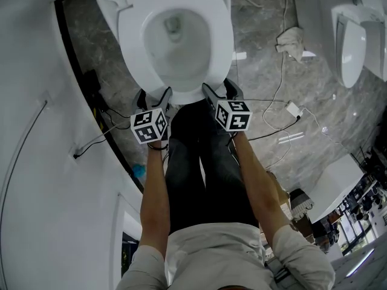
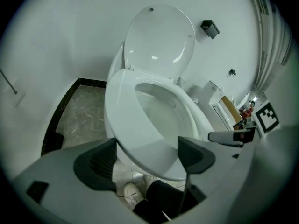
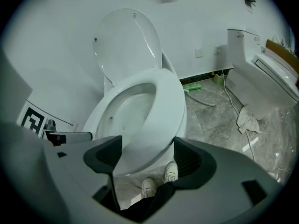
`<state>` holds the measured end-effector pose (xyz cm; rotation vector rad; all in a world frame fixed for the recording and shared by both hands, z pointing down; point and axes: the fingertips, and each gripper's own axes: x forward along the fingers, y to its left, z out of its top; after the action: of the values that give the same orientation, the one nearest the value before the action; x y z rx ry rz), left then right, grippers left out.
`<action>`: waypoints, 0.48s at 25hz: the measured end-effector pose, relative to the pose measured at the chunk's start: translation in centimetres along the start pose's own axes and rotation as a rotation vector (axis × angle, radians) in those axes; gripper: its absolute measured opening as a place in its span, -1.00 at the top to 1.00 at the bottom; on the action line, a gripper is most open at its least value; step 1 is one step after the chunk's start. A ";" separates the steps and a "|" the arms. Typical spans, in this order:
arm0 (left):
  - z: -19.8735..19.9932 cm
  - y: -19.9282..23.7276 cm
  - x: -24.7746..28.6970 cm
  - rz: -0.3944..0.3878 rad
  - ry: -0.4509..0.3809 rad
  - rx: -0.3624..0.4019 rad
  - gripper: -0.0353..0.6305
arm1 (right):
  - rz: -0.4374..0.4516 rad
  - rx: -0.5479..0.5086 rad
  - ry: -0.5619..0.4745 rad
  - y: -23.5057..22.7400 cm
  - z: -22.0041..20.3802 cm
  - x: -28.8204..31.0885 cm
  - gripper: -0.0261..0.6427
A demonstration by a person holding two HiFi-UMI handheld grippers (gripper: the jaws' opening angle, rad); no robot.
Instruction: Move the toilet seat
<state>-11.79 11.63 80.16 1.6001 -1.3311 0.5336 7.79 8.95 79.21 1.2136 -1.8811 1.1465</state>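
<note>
A: Where is the toilet seat [image 1: 221,47] found, and which way is it pointed?

B: It is seen lowered over the bowl [image 1: 172,38] in the upper middle of the head view. Its long axis is run from the hinge at the top edge of the frame down to the rounded front, which is pointed at the person's legs [image 1: 202,162]. The lid [image 2: 161,41] is stood upright behind it.

A: And the tongs?

B: Both are held at the front rim. The left gripper [image 1: 154,98] is placed at the rim's lower left and the right gripper [image 1: 222,92] at its lower right (marker cubes turned toward the camera). In each gripper view the jaws are seen spread wide, with the seat's front curve lying in the gap, and nothing is clamped. Whether the pads [image 2: 100,160] are touching the seat cannot be told.

A: What room is found around it?

B: At the left of the frame a white wall [image 1: 36,162] is set close beside the toilet. To the right, grey marble floor [image 1: 254,35] is open, though cables [image 1: 279,89] and a crumpled cloth [image 1: 291,41] are strewn on it. A second toilet [image 1: 351,47] is stood at the upper right, well apart.
</note>
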 end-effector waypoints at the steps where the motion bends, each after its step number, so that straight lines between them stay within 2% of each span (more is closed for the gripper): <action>1: 0.2 -0.1 -0.2 -0.003 -0.005 -0.001 -0.32 | 0.001 0.006 -0.007 0.2 0.2 -0.2 -0.17; 12: 2.2 -1.2 -2.6 -0.035 -0.076 -0.020 -0.32 | 0.031 0.031 -0.058 1.2 2.2 -2.9 -0.17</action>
<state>-12.02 11.01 76.64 1.6391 -1.3579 0.4404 7.67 8.36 75.46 1.2514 -1.9382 1.1727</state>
